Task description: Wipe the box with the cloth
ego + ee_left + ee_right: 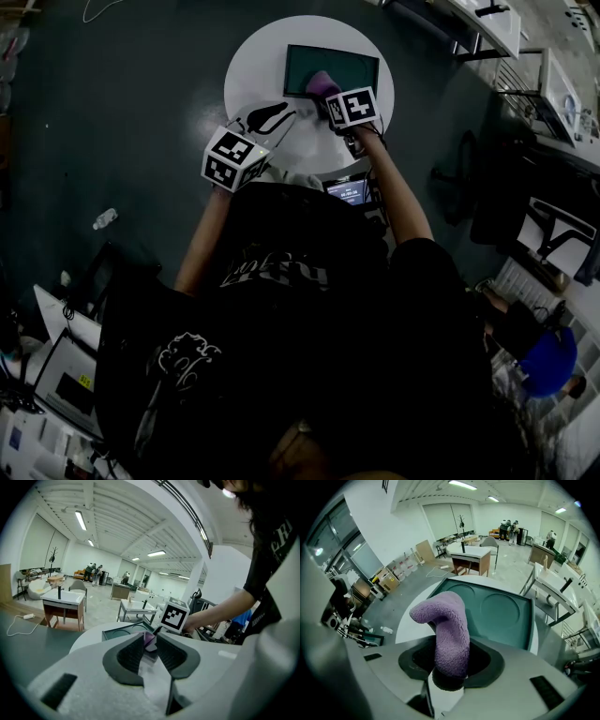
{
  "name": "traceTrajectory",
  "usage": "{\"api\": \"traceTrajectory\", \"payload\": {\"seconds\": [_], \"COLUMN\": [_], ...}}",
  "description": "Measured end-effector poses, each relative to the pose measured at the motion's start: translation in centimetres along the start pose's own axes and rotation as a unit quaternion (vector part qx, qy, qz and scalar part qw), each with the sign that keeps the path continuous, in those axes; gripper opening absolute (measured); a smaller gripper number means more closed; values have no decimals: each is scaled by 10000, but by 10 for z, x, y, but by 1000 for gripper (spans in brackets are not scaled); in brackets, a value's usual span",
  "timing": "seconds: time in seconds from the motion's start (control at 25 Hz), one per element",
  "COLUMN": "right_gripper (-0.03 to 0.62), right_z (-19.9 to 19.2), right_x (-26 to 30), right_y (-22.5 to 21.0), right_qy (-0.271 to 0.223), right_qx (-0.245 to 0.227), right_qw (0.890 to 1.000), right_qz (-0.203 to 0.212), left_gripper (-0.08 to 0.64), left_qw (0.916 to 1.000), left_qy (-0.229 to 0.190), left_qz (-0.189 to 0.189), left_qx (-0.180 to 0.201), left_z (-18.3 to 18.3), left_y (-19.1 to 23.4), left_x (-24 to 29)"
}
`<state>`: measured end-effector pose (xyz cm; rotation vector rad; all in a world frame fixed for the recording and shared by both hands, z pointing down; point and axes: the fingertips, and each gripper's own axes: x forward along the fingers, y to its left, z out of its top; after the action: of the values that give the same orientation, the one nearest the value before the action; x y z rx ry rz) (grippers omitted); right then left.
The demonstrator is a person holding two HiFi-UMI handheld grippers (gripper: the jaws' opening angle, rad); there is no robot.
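Here, at a round white table (253,56), the right gripper (451,660) clamps a purple cloth (450,634), whose free end curls upward over the near edge of the teal box (501,616) — whether it touches cannot be told. The box lies flat on the tabletop. The left gripper (150,641) hangs just beside, jaws slightly apart and empty — the cloth shows beyond the gap.
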<state>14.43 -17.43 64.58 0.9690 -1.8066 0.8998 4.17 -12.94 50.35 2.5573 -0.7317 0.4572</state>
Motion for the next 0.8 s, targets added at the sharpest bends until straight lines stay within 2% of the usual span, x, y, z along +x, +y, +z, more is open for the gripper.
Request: {"api": "traceTrajectory", "payload": {"seconds": [0.24, 0.6, 0.72, 0.8], "right_gripper": [138, 138, 138, 138], "right_z": [-28, -65, -68, -66], "right_x": [-22, -50, -54, -57], "right_y": [-41, -91, -94, -88], "right_qy": [54, -32, -47, -92], "right_qx": [271, 936, 977, 831], "right_qw": [9990, 9926, 9920, 9937], "right_qz": [-357, -766, -794, -747], "left_gripper": [95, 95, 95, 95], "left_qw": [9996, 9981, 9980, 9982], "left_qy": [52, 137, 137, 133], "left_qz": [-241, -524, -530, -491], "left_qx": [123, 292, 309, 304], "left_z": [0, 0, 0, -1], "left_y": [-14, -38, -42, -41], "left_x": [9, 22, 22, 21]}}
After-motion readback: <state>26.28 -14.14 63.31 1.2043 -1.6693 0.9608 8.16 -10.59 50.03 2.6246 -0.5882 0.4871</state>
